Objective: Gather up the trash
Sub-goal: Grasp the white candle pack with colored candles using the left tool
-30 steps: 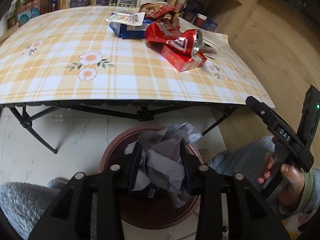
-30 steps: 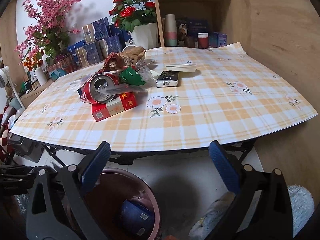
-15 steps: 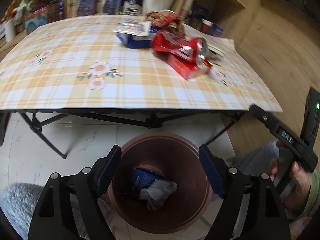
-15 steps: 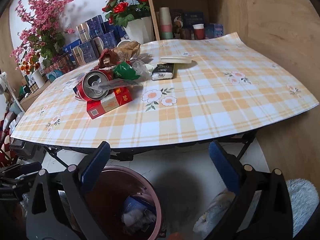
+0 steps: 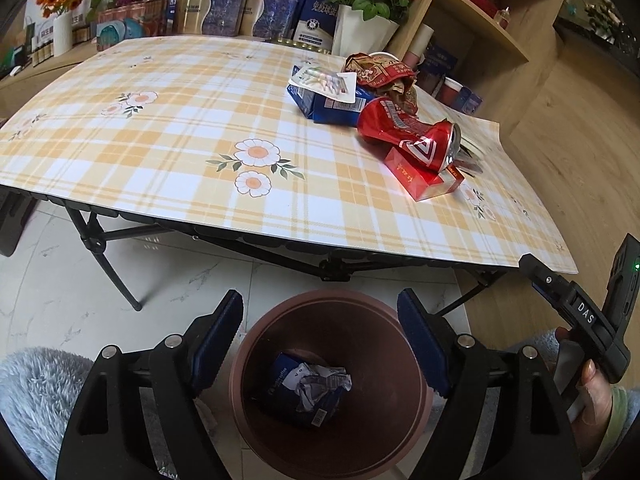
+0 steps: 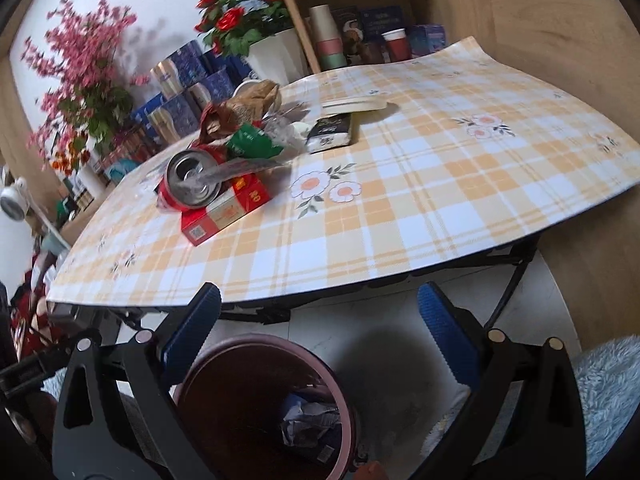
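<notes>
My left gripper [image 5: 320, 312] hangs open over the brown trash bin [image 5: 240, 384] on the floor, with nothing between its pads. A crumpled grey-and-blue wrapper [image 5: 320, 390] lies at the bottom of the bin. My right gripper [image 6: 320, 304] is also open and empty, beside the same bin [image 6: 260, 338] in front of the table edge. Trash is piled on the plaid table: a crushed red can [image 5: 408, 132] on a red box [image 5: 424, 176], a blue box [image 5: 332, 104], a brown wrapper [image 5: 380, 72], a green wrapper [image 6: 252, 144] and a black packet [image 6: 332, 132].
The folding table [image 5: 160, 152] has black legs [image 5: 104, 248] just behind the bin. A wooden shelf [image 6: 520, 8] stands to the right, with flower pots and boxes behind the table. A hand [image 5: 596, 384] holds the right tool at the left view's edge. Fluffy grey sleeves fill the lower corners.
My left gripper opened and let go of the crumpled wrapper, which dropped into the bin. Both views have rolled slightly; the table trash has not moved.
</notes>
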A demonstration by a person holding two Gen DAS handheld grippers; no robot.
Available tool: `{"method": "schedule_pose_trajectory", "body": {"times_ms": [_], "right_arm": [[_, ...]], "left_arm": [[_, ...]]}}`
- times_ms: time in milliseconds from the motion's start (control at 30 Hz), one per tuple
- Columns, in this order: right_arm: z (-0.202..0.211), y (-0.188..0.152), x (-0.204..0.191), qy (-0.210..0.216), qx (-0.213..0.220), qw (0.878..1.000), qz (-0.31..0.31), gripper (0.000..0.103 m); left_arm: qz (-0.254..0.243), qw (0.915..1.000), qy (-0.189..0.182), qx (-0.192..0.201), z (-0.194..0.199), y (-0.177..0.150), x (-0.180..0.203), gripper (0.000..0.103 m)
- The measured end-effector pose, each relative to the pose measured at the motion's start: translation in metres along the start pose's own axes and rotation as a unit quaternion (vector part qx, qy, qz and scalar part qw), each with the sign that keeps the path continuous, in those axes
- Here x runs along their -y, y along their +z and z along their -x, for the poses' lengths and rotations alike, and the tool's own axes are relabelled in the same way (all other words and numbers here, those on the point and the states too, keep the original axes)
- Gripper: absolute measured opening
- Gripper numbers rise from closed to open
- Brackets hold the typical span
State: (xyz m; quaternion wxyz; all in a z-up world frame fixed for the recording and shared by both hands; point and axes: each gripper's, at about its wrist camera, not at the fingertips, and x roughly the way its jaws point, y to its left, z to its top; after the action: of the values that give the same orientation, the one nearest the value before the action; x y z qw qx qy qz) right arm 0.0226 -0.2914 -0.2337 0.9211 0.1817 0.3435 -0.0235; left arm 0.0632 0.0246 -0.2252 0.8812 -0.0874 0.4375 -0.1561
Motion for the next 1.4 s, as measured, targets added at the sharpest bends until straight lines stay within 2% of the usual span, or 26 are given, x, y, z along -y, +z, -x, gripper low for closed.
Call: {"method": "schedule_pose_trajectory", "body": {"times_ms": [133,300,333,433,533,600,700,800,967,1067,1200,1400], "right_arm": [[-0.001,0.002,0.003,-0.016,-0.007,1.000,-0.002,0.097],[-0.001,0.009,0.002,-0.024,-0.015,1.000,-0.003,0.097],[-0.002,0.011,0.002,-0.025,-0.017,1.000,-0.002,0.097],[-0.002,0.019,-0.003,-0.040,-0.022,0.999,0.016,0.097],[0.000,0.029,-0.007,-0.041,-0.015,0.998,0.042,0.097],[0.000,0.038,-0.007,-0.036,-0.013,0.998,0.046,0.097],[-0.001,0.053,-0.004,-0.021,-0.015,0.999,0.039,0.097],[-0.005,0.068,-0.004,-0.011,-0.015,0.999,0.037,0.097],[-0.013,0.092,-0.006,-0.002,-0.011,0.999,0.043,0.097],[-0.016,0.103,-0.006,0.000,-0.008,0.999,0.044,0.097],[-0.020,0.118,-0.002,0.001,-0.007,0.999,0.042,0.097],[-0.021,0.132,0.002,-0.005,-0.007,0.999,0.045,0.097]], "left_arm": [[0.008,0.9999,0.001,0.011,0.004,0.001,-0.003,0.078],[0.008,0.9994,0.021,0.028,0.008,0.014,-0.007,0.078],[-0.004,0.9990,0.034,0.029,0.007,0.022,-0.006,0.078],[-0.023,0.9984,0.035,0.038,0.008,0.044,-0.002,0.075],[-0.035,0.9978,0.030,0.048,0.008,0.078,0.004,0.067],[-0.051,0.9970,0.024,0.054,0.005,0.103,0.012,0.058],[-0.085,0.9950,0.020,0.048,-0.009,0.133,0.022,0.047],[-0.100,0.9942,0.027,0.030,-0.031,0.157,0.026,0.042],[-0.122,0.9917,0.040,0.007,-0.063,0.181,0.029,0.038],[-0.119,0.9916,0.049,-0.014,-0.082,0.192,0.029,0.028],[-0.120,0.9906,0.057,-0.030,-0.099,0.199,0.028,0.028],[-0.133,0.9892,0.053,-0.034,-0.104,0.205,0.031,0.029]]}}
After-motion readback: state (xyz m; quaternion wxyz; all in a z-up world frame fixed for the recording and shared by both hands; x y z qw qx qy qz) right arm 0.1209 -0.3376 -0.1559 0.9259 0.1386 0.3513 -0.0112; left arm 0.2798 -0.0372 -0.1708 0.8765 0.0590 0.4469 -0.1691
